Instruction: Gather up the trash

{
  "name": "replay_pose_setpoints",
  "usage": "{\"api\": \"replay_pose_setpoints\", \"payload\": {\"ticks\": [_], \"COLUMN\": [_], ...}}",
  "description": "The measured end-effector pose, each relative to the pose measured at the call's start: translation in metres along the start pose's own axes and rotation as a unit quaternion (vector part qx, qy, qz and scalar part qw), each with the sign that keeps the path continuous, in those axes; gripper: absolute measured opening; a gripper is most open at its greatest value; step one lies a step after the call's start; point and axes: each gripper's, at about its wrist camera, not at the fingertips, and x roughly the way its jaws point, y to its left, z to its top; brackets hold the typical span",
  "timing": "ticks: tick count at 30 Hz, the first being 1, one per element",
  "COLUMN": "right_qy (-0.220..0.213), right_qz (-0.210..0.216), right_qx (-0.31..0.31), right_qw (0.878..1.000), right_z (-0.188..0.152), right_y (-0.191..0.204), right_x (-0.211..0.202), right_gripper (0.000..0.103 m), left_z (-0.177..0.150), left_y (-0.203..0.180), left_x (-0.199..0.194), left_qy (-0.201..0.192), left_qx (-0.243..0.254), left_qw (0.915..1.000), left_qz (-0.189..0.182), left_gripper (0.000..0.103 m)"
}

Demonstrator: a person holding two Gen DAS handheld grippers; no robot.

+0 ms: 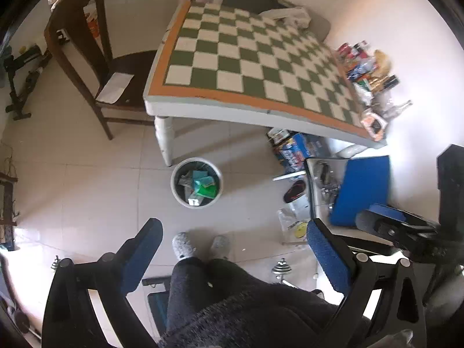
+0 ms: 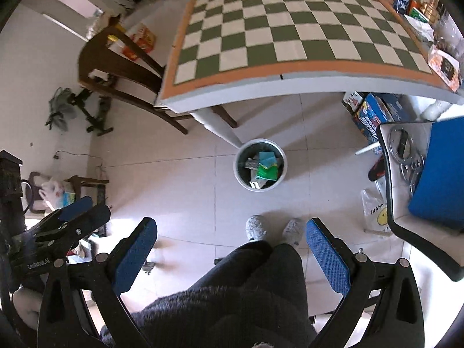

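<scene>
A white round trash bin [image 1: 196, 182] [image 2: 260, 164] stands on the tiled floor by the table leg, holding green, teal and white wrappers. Both grippers hang high above the floor, over the person's legs and grey slippers. My left gripper [image 1: 235, 249] is open with nothing between its blue pads. My right gripper [image 2: 232, 249] is open and empty too. Each gripper shows in the other's view: the right gripper [image 1: 385, 223] at the right edge, the left gripper [image 2: 78, 214] at the left edge. Packets and bottles [image 1: 368, 69] [image 2: 417, 8] crowd the table's right edge.
A checkered green-and-white table [image 1: 232, 58] [image 2: 290, 29] with an orange border fills the far side. A dark wooden chair [image 1: 87, 58] [image 2: 116, 66] stands left of it. A small table with a blue pad [image 1: 362, 188] [image 2: 435, 168] is at right. Boxes [image 1: 298, 148] and a plastic bag [image 2: 375, 208] lie on the floor.
</scene>
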Motion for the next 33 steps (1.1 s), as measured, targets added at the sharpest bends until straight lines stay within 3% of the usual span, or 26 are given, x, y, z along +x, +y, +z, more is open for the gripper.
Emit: {"api": "replay_pose_setpoints", "payload": {"ticks": [9, 17, 33], "right_qy": [-0.01, -0.012, 0.014], "right_qz": [0.023, 0.025, 0.024], "right_qx": [-0.009, -0.019, -0.016], "right_qw": [1.0, 0.999, 0.999], "right_z": [-0.011, -0.004, 0.005], "right_y": [0.008, 0.009, 0.001], "right_x": [-0.041, -0.044, -0.023], "right_gripper": [0.103, 0.103, 0.103], "left_z": [-0.005, -0.006, -0.01], "left_y": [-0.011, -0.009, -0.014], "left_x": [-0.03, -0.036, -0.013], "left_qy": [-0.027, -0.028, 0.015], "left_qx": [0.0, 0.0, -0.035], "left_qw": [0.9996, 0.9996, 0.9993], "left_qz": [-0.008, -0.009, 0.002], "left_gripper": [0.103, 0.103, 0.103]}}
